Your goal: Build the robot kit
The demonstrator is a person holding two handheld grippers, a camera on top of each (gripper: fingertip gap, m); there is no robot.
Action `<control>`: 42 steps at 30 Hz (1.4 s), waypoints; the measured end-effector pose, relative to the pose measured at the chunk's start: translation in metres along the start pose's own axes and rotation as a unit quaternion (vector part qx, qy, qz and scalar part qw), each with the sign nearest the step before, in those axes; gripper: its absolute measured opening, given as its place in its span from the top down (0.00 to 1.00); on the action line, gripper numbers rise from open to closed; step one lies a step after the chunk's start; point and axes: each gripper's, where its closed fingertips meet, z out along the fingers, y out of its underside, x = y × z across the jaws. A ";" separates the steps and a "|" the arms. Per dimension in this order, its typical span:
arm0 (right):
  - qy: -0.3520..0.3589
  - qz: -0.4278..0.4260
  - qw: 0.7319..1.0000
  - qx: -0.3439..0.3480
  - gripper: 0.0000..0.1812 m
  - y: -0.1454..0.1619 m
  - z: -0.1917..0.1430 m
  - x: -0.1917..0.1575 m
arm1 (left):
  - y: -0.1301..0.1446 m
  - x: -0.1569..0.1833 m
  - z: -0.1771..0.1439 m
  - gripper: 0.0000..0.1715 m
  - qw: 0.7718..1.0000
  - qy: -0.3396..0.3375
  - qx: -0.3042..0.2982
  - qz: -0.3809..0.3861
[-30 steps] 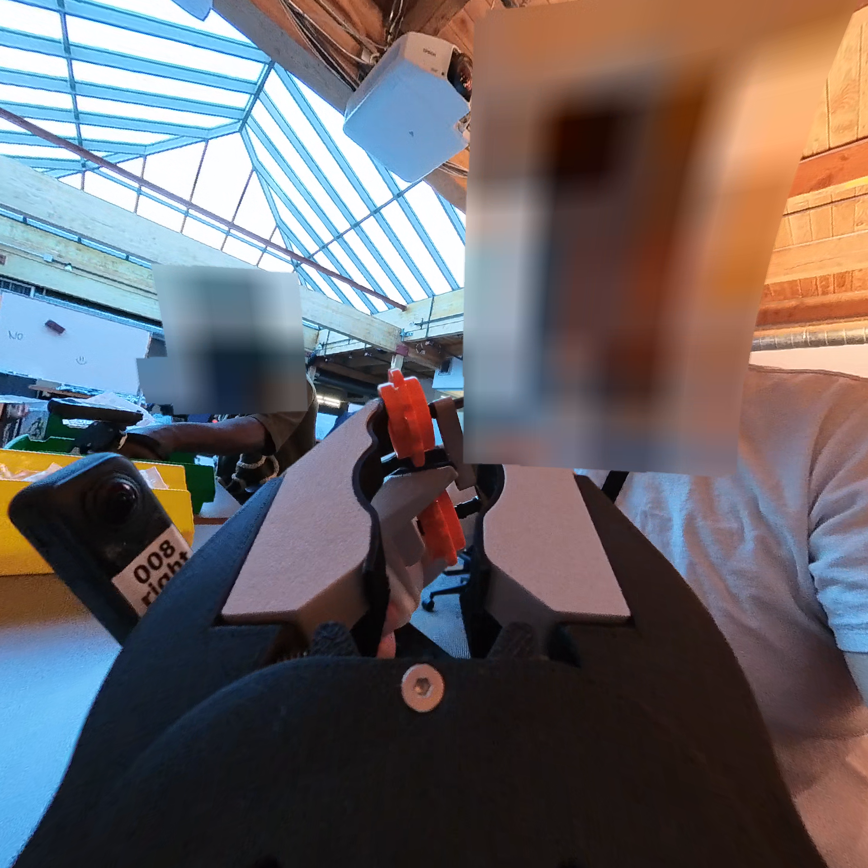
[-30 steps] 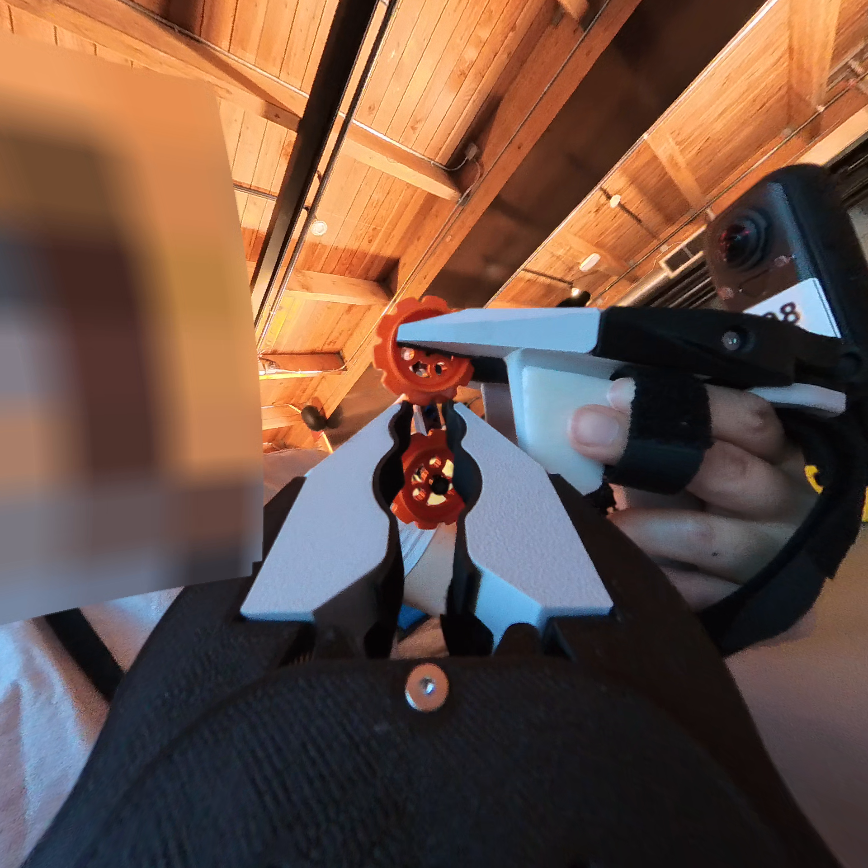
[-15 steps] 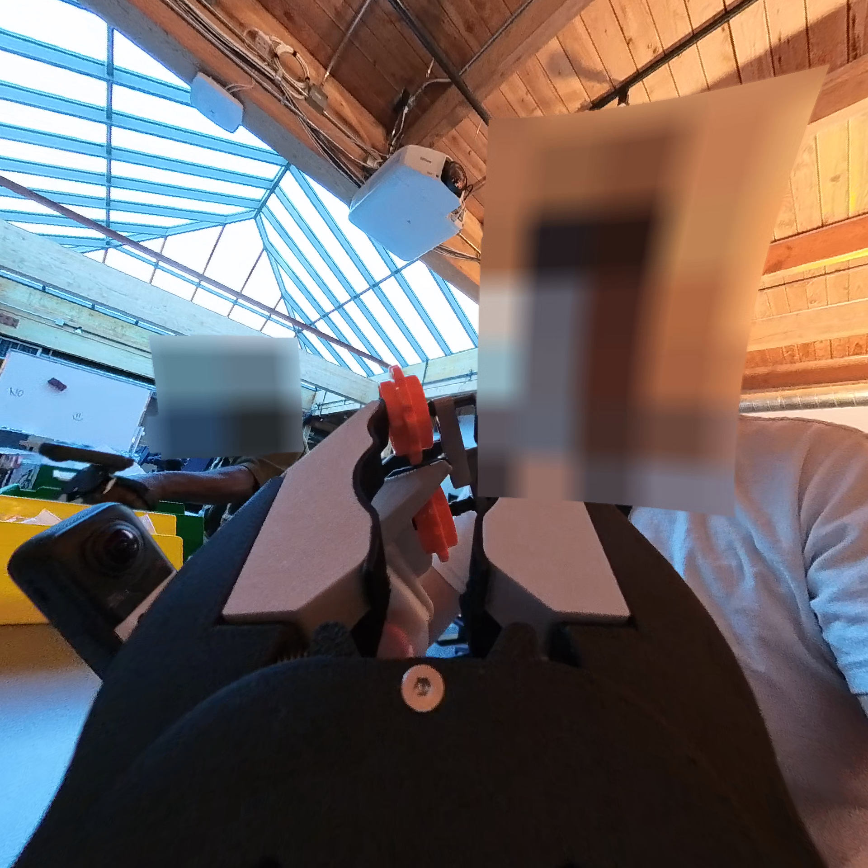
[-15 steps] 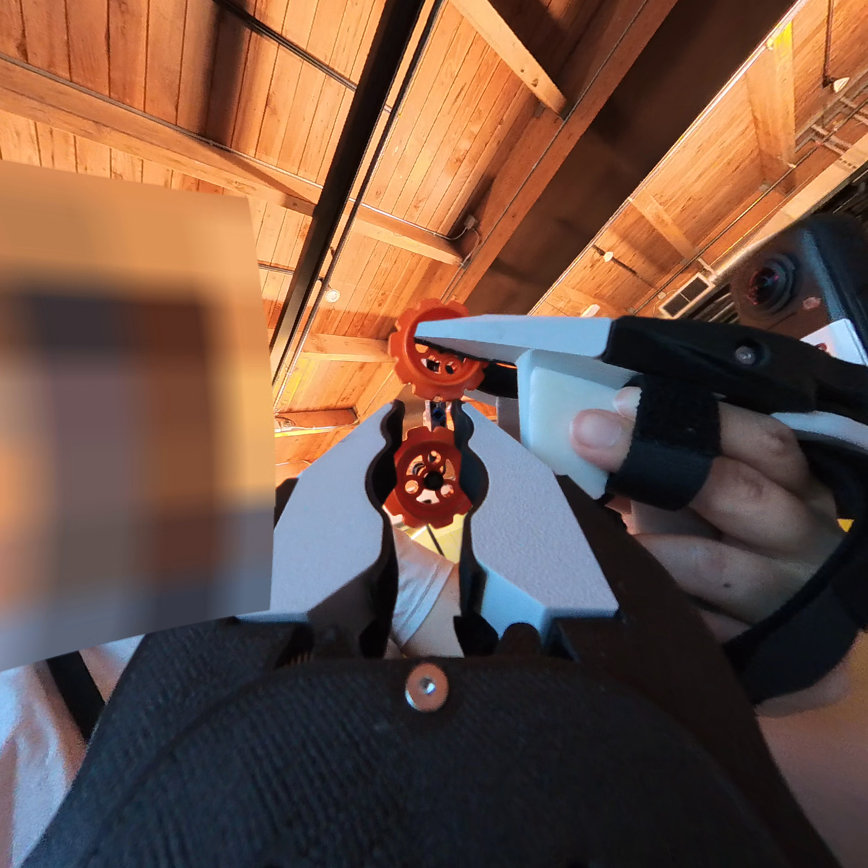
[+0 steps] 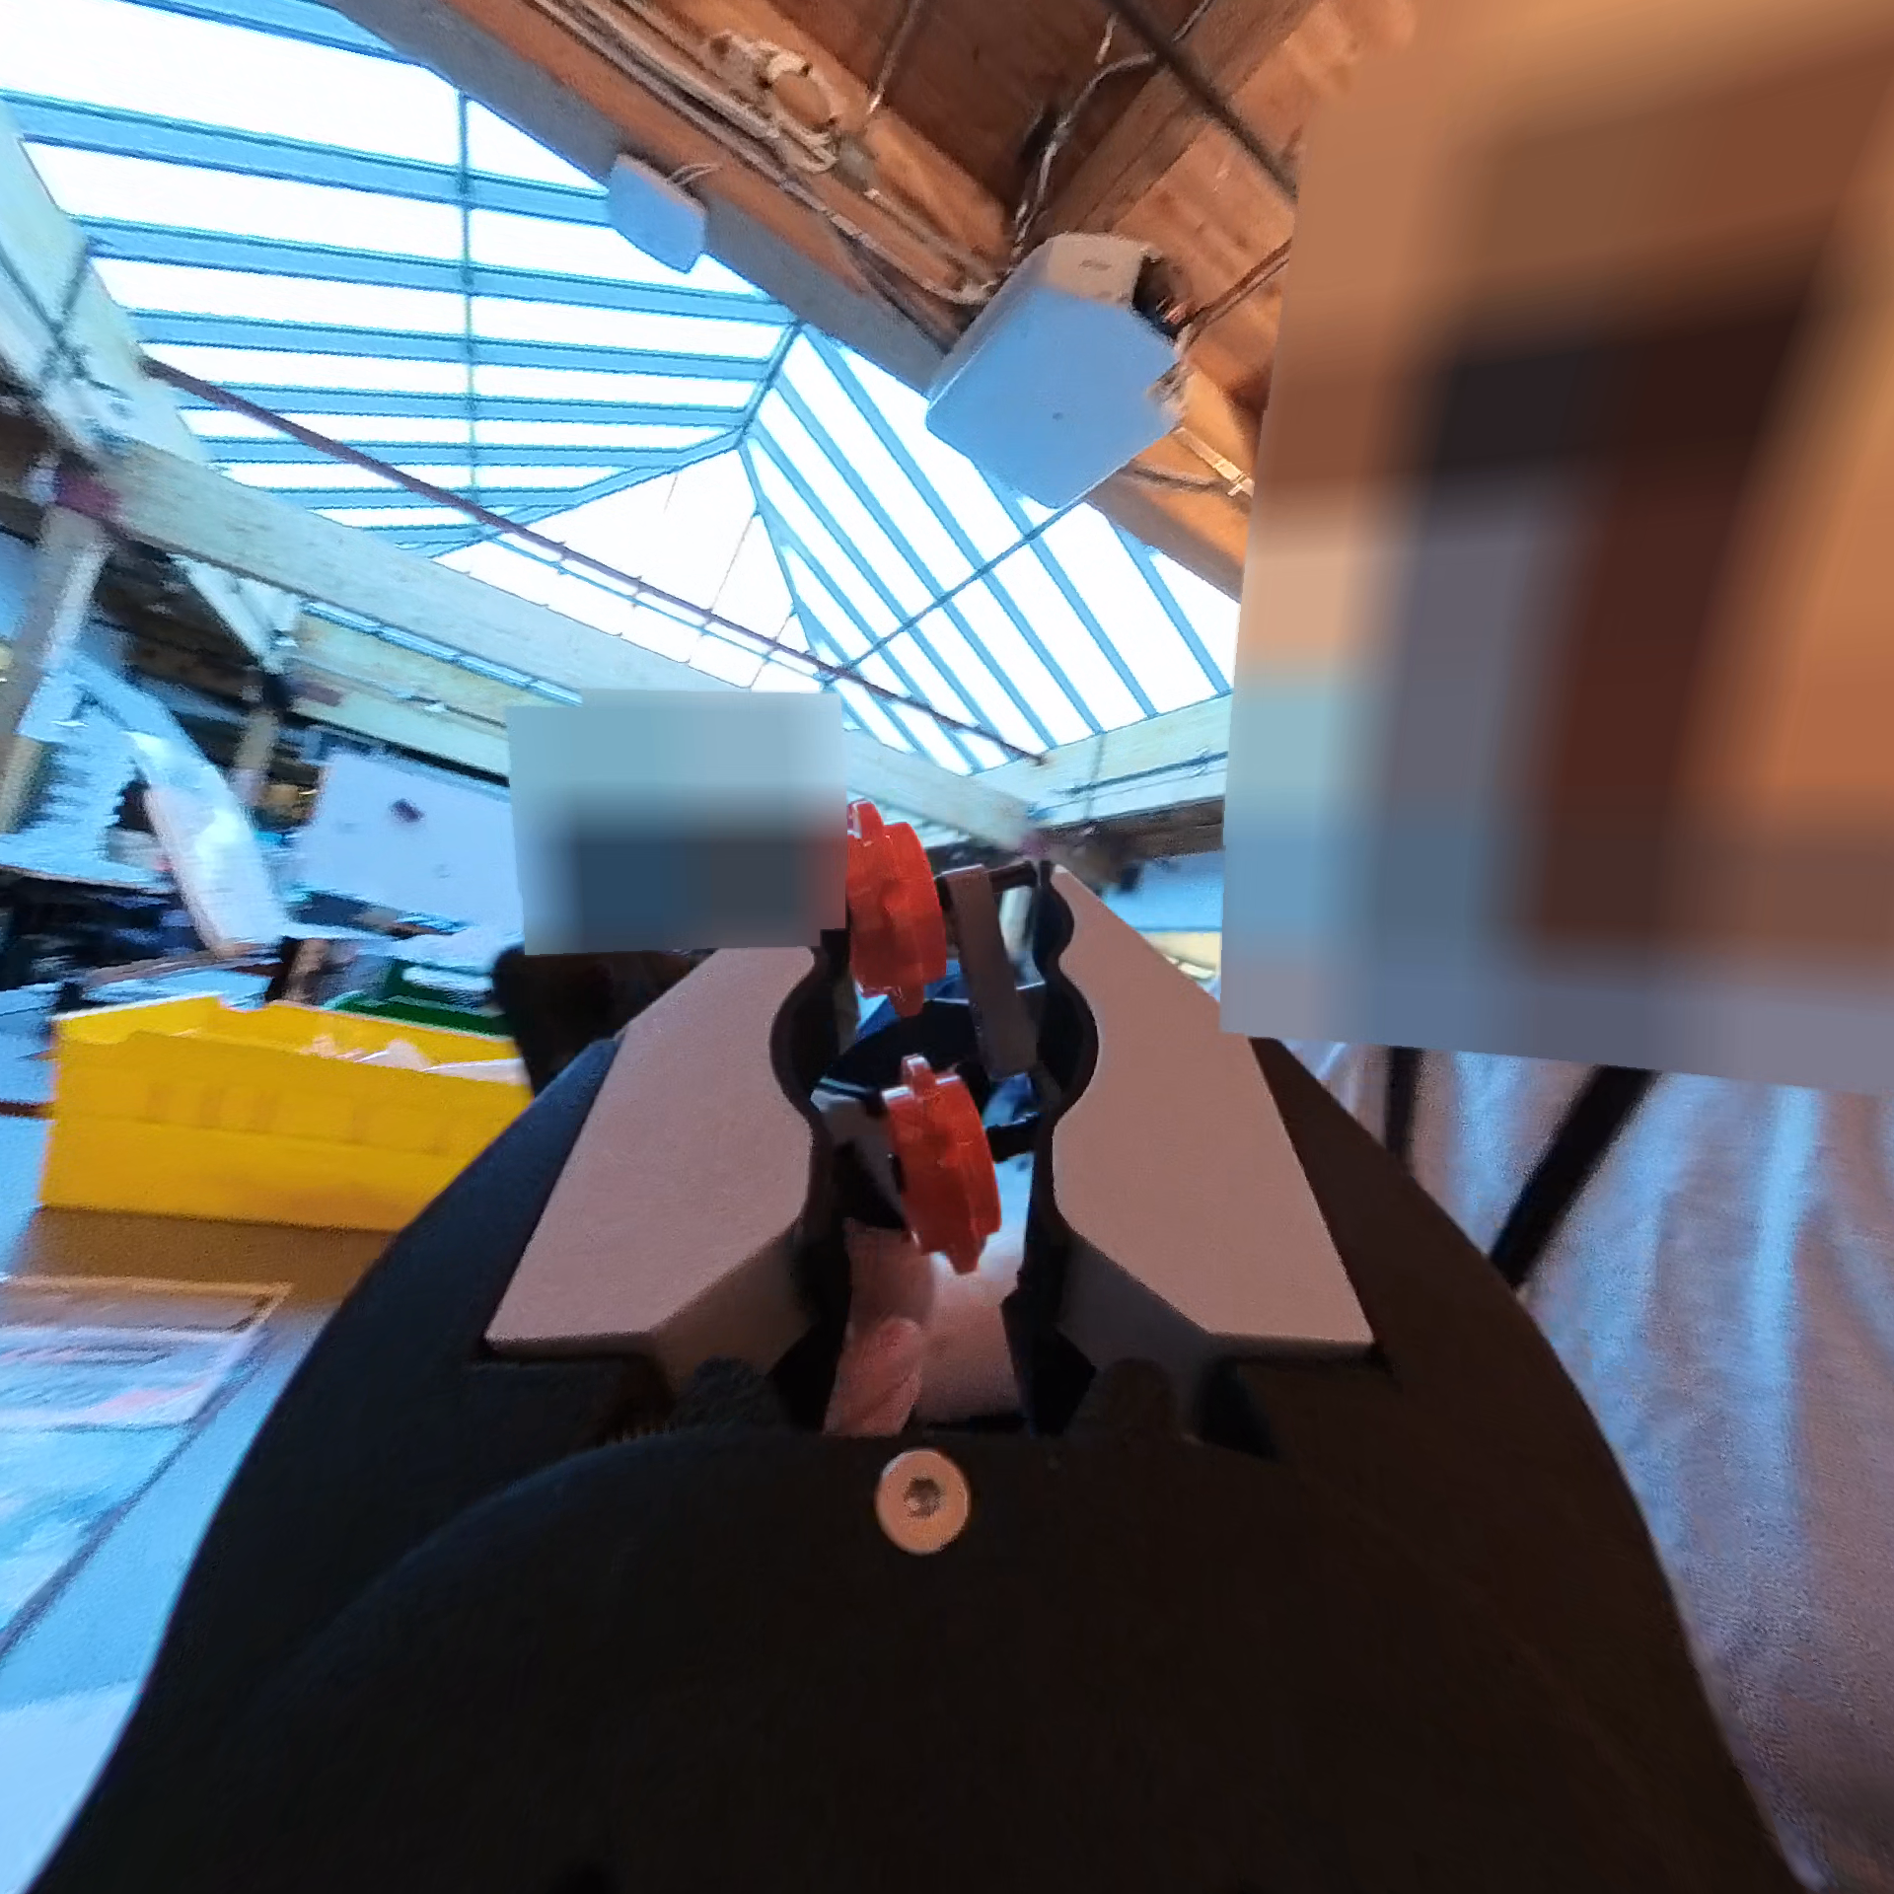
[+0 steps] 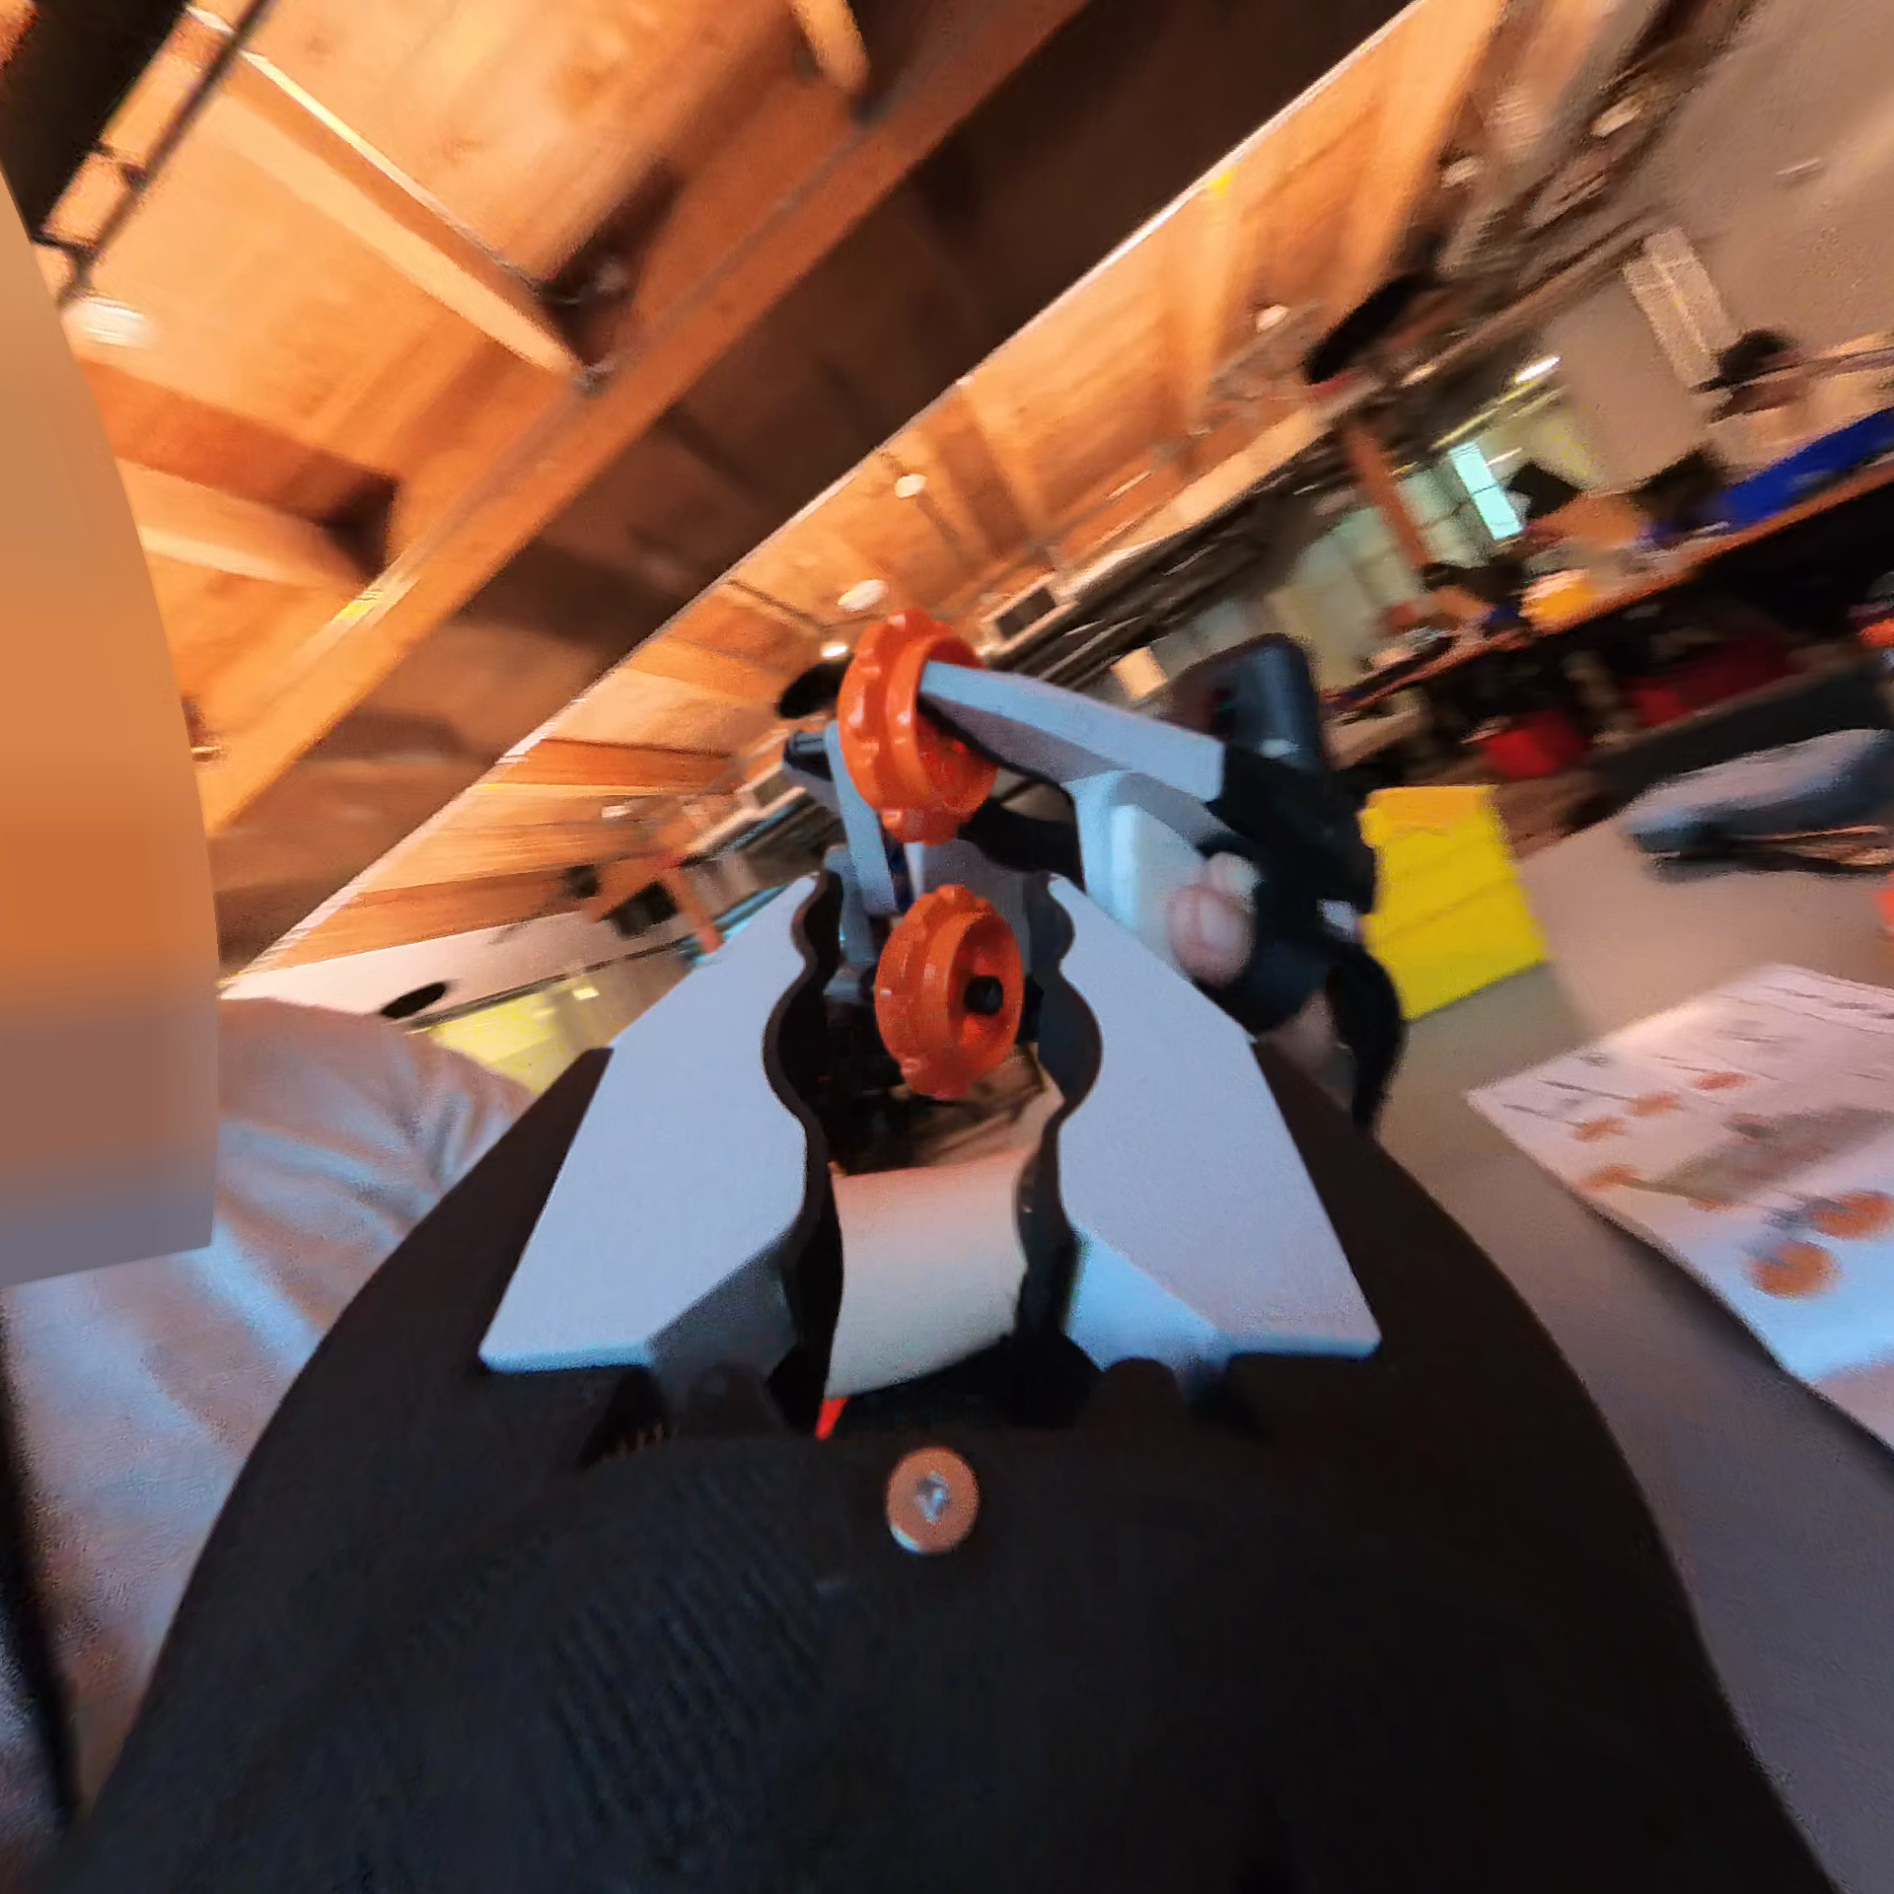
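Left gripper (image 6: 948, 717) clamps upper orange plastic toothed wheel (image 6: 907, 740) of grey-framed assembly (image 6: 861, 830); right gripper (image 6: 928, 943) state unclear, lower wheel (image 6: 948, 992) between fingers.

yellow bin (image 5: 277, 1117) | white ceiling box (image 5: 1051, 379) | printed sheet (image 6: 1691, 1158) | skylight (image 5: 410, 338)

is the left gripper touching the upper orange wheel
Touching. In the right wrist view the left gripper reaches in from the right and its grey fingertip presses against the upper orange wheel, with no gap showing.

blocked: orange-wheeled assembly (image 6: 928, 881) between both grippers' fingers; right: yellow bin (image 6: 1445, 902), printed sheet (image 6: 1701, 1158)
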 end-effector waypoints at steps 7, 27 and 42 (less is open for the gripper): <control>0.141 -0.242 0.960 -0.031 0.86 -0.006 -0.010 -0.003 | 0.004 -0.013 -0.013 0.81 0.993 -0.081 -0.063 0.061; 0.130 -0.159 0.978 -0.044 0.92 0.003 -0.009 0.010 | 0.023 -0.029 -0.014 0.81 0.984 -0.118 -0.107 0.075; 0.306 -0.227 0.920 -0.093 0.92 -0.001 -0.042 0.054 | 0.036 -0.082 -0.044 0.75 0.948 -0.291 -0.131 0.014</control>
